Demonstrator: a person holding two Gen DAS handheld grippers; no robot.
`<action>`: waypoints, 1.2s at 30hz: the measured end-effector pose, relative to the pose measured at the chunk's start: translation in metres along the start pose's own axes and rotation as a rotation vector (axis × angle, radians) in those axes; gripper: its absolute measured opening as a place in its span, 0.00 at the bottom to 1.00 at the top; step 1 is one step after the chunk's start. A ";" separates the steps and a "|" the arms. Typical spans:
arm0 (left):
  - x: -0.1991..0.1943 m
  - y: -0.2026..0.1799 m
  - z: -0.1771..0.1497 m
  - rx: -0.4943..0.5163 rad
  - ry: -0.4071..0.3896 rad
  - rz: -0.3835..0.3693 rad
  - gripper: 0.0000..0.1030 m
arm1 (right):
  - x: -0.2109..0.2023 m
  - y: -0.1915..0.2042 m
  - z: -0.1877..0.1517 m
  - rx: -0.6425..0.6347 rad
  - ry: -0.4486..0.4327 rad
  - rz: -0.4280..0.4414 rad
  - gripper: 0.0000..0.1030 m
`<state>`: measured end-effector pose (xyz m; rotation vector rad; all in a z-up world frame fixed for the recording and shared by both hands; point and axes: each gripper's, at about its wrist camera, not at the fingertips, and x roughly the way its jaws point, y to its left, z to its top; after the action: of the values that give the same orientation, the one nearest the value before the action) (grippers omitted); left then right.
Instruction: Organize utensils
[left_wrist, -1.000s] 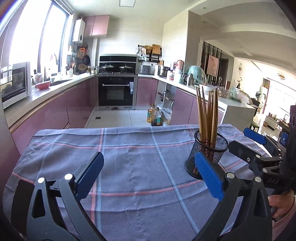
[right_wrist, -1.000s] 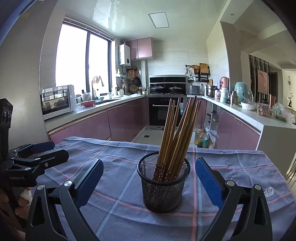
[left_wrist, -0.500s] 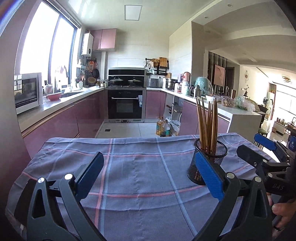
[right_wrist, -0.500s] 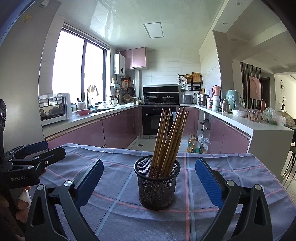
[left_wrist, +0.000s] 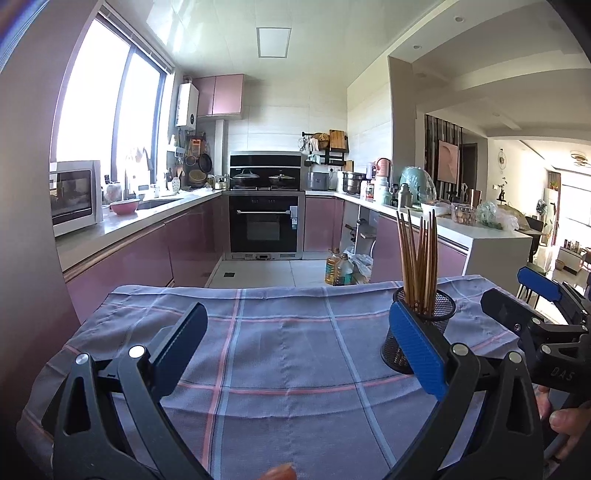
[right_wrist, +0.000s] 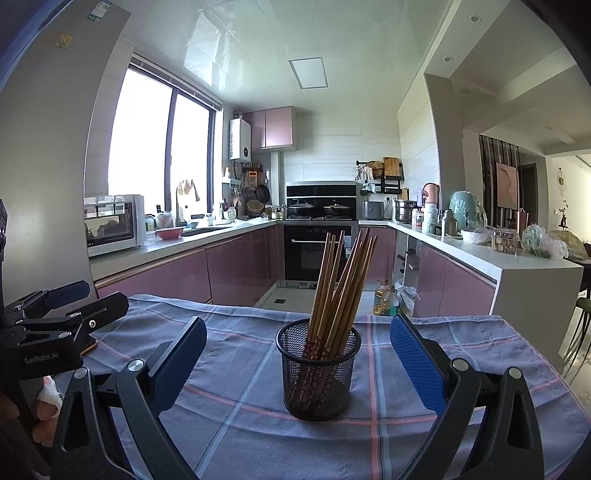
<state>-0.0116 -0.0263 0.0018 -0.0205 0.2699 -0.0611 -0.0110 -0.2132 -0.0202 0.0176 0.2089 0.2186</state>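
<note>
Wooden chopsticks stand bunched in a black mesh cup on the plaid-clothed worktop. Right view has the cup dead centre; in the left view the blue pad half hides it. Left gripper and right gripper both have fingers spread wide, holding nothing, touching nothing.

1 mesh cup, approx 10 chopsticks, 2 grippers, 1 cloth.

Table w/ plaid blue-grey cloth; black mesh cup upright on it.
</note>
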 end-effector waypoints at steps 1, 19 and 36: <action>-0.001 -0.001 0.000 0.001 -0.003 0.002 0.94 | 0.000 0.000 0.000 -0.001 0.000 0.002 0.93; -0.014 -0.001 0.002 0.004 -0.032 0.014 0.94 | -0.005 0.005 0.001 -0.011 -0.012 0.005 0.93; -0.014 -0.001 0.003 0.005 -0.033 0.015 0.94 | -0.004 0.006 0.001 -0.009 -0.008 0.006 0.93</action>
<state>-0.0243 -0.0263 0.0079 -0.0146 0.2368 -0.0462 -0.0162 -0.2083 -0.0186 0.0104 0.1996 0.2259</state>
